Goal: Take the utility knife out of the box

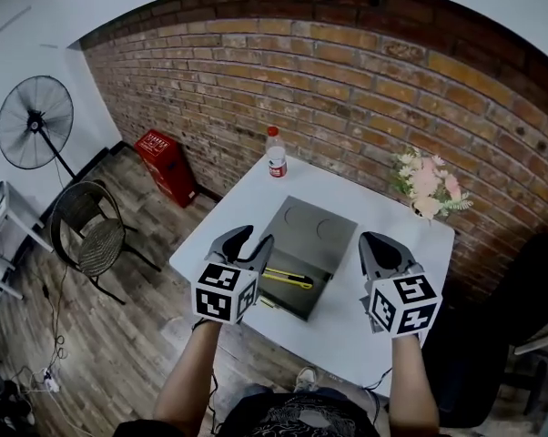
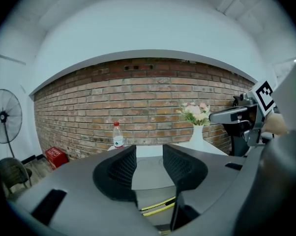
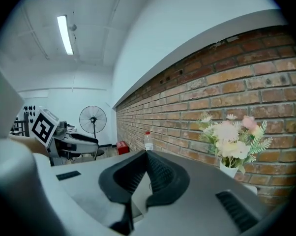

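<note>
A grey box (image 1: 312, 231) lies open in the middle of the white table (image 1: 383, 321), its lid folded flat toward the wall. The yellow utility knife (image 1: 289, 279) rests in the box's near half and shows below the jaws in the left gripper view as well, utility knife (image 2: 158, 206). My left gripper (image 1: 248, 244) hovers over the box's near left corner, just above the knife, open with nothing between its fingers. My right gripper (image 1: 384, 248) is held above the table to the right of the box, shut and empty, its tips touching (image 3: 147, 154).
A plastic water bottle (image 1: 276, 153) stands at the table's far edge and a vase of flowers (image 1: 428, 188) at the far right corner, both near the brick wall. On the floor to the left are a chair (image 1: 88, 231), a fan (image 1: 35, 122) and a red crate (image 1: 166, 164).
</note>
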The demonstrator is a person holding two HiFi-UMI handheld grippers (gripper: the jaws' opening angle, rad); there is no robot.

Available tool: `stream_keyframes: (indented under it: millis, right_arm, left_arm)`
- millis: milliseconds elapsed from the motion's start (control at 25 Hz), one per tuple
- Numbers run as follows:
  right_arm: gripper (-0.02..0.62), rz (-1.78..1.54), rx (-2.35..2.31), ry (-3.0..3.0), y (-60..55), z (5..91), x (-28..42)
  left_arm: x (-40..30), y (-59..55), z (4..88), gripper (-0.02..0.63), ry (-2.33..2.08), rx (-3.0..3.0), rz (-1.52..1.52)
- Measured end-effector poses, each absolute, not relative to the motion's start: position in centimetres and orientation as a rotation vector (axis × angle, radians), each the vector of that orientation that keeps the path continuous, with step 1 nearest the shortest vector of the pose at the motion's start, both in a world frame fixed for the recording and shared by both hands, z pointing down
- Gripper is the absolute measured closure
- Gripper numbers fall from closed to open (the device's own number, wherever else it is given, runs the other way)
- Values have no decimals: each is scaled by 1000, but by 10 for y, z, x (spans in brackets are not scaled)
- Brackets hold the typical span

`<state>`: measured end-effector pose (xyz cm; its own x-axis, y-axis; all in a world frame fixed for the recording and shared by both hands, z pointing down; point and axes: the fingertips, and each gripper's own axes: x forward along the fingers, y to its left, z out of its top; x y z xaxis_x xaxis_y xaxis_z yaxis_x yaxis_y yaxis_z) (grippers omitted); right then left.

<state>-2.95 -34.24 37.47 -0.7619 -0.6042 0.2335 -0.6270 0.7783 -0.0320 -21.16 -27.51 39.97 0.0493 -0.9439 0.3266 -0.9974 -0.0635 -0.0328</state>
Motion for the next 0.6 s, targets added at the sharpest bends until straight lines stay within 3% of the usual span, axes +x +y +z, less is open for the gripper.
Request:
stream_keyframes:
  millis: [600]
  right_arm:
    - [577,208,1326,-2583,-338,386,-23]
  left_arm:
    - [-186,-314,462,425,-1428,2524,743]
